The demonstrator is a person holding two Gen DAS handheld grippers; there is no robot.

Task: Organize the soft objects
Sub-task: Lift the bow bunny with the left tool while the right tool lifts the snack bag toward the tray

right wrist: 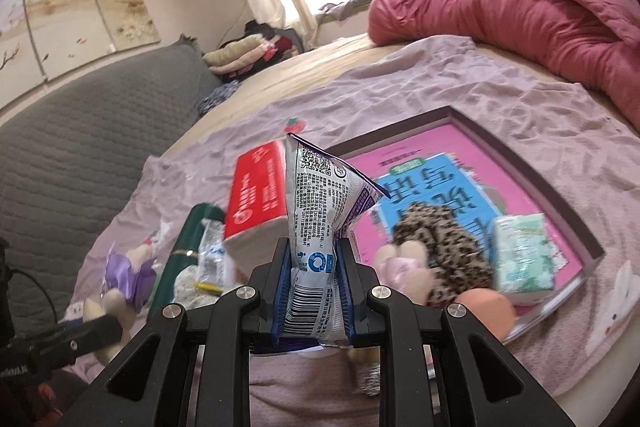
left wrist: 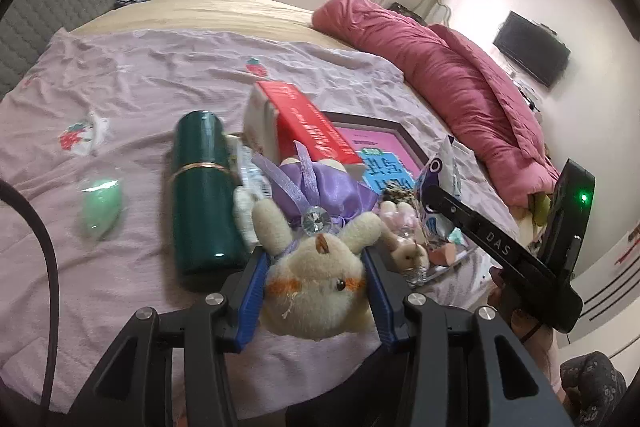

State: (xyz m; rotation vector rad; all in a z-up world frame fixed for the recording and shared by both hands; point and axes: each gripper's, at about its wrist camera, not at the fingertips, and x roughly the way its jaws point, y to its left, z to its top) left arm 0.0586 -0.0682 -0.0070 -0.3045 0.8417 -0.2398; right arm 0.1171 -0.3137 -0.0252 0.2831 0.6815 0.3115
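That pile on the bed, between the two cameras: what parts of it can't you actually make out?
- Book, right view: title partly covered by the leopard cloth and green pack.
- Red box, both views: lettering blurred.
- Flask, right view: mostly behind the box and a wrapper.
- Small toy, left view: blurred, partly behind the plush.
- Pouch, right view: bottom hidden between the tongs.

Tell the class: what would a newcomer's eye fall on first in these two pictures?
Probably the cream plush bunny in a purple dress, clamped by its head in the left gripper above the lilac sheet. Next, the white printed pouch pinched upright in the right gripper, with the pink quilt heaped behind.
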